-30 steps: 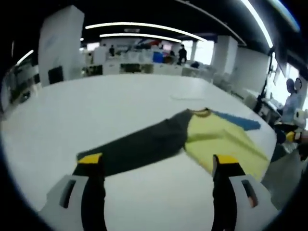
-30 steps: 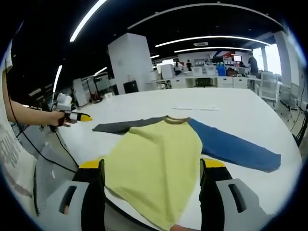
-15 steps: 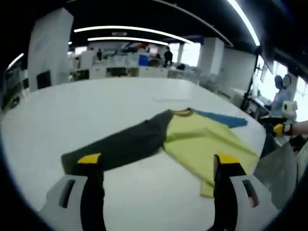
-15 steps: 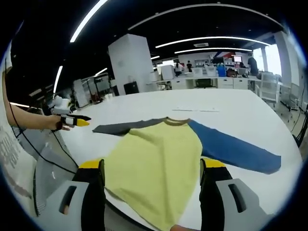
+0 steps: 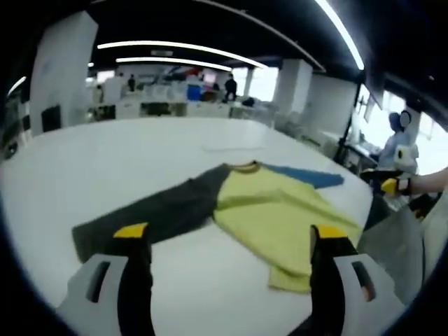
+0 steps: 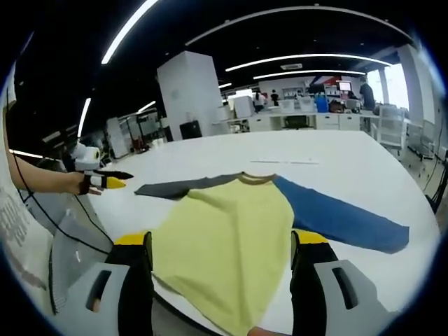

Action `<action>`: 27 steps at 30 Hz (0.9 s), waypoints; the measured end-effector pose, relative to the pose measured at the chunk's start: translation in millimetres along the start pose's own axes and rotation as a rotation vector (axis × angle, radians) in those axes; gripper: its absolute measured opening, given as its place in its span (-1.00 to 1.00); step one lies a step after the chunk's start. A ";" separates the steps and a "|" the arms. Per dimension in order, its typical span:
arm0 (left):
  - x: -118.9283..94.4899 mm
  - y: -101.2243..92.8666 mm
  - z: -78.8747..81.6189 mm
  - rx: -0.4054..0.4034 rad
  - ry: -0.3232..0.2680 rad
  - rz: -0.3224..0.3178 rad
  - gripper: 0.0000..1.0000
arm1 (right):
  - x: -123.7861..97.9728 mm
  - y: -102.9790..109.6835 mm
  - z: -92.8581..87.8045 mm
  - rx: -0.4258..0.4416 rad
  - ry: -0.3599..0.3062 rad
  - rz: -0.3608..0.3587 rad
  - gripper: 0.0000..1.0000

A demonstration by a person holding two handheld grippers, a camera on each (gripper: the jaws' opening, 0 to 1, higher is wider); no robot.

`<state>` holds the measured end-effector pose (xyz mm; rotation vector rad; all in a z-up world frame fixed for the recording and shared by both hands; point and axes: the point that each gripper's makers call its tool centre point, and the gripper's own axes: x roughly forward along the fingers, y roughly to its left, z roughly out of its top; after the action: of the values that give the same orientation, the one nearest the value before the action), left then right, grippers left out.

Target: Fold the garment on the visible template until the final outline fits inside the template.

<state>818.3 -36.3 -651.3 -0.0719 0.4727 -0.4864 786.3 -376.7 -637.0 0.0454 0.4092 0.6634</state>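
A long-sleeved shirt lies flat on the white table. It has a yellow body, a dark grey sleeve and a blue sleeve. In the left gripper view the grey sleeve lies nearest, then the yellow body, with the blue sleeve beyond. My left gripper is open and empty, short of the grey sleeve. My right gripper is open over the yellow hem, holding nothing. A faint pale strip lies on the table beyond the collar.
A hand holds the left gripper off the table's left side in the right gripper view. The right gripper shows by the table's right edge in the left gripper view. Behind are a white pillar, desks, chairs and standing people.
The left gripper's camera has swung, so the shirt sits further left in its view. In the right gripper view the hand with the left gripper has dropped slightly. The shirt lies unchanged.
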 end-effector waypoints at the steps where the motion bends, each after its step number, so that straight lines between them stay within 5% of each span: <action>1: 0.0 -0.6 -0.6 0.001 0.001 -0.002 0.81 | 0.3 0.2 0.0 0.000 0.000 0.001 0.61; 11: 3.4 -20.2 -21.4 -0.028 0.049 -0.047 0.81 | 1.7 0.7 -0.2 -0.001 0.003 0.009 0.61; 21: 3.7 -27.6 -24.4 -0.030 0.070 -0.067 0.76 | 2.7 -1.0 1.7 0.006 -0.007 0.007 0.61; 27: 6.2 -36.5 -43.7 -0.038 0.128 -0.090 0.71 | 3.7 1.8 -0.8 0.007 -0.003 0.011 0.60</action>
<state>787.5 -69.5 -686.4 -0.0992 0.6065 -0.5731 787.5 -373.1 -638.7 0.0555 0.4092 0.6723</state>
